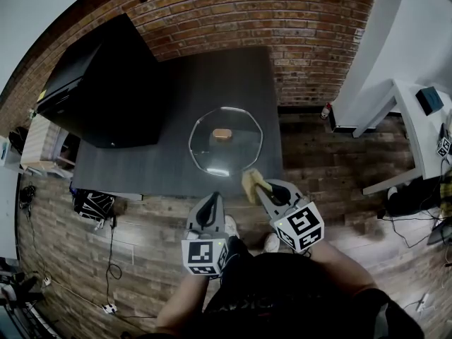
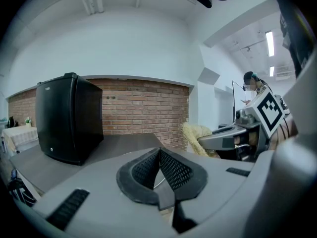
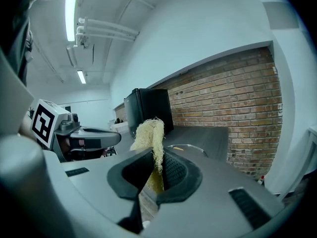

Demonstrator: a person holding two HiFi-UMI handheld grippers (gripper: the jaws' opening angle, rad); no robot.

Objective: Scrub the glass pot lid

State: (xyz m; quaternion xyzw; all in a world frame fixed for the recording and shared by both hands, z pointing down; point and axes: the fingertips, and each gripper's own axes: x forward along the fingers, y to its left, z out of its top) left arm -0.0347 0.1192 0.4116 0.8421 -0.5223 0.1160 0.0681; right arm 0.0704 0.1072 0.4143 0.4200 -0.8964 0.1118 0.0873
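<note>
Clamping fibrous loofah (image 1: 249,183), right gripper (image 1: 265,189) hangs near glass lid (image 1: 227,150) (left gripper (image 1: 214,199) pinched together).

Lid (image 1: 227,151) on table (image 1: 212,83), apparent fridge (image 1: 106,83) to its left

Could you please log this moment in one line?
left gripper: shut, empty | right gripper: shut on loofah scrubber | glass pot lid: on table

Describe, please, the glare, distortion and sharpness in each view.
Head view: strong fisheye curves the brick wall; a white glint sits on the near rim of the glass pot lid. Left gripper view: the left gripper is sharp, ceiling lamps at right are blown out. Right gripper view: the fibrous scrubber in the right gripper is crisp, lamp tubes glare.
</note>
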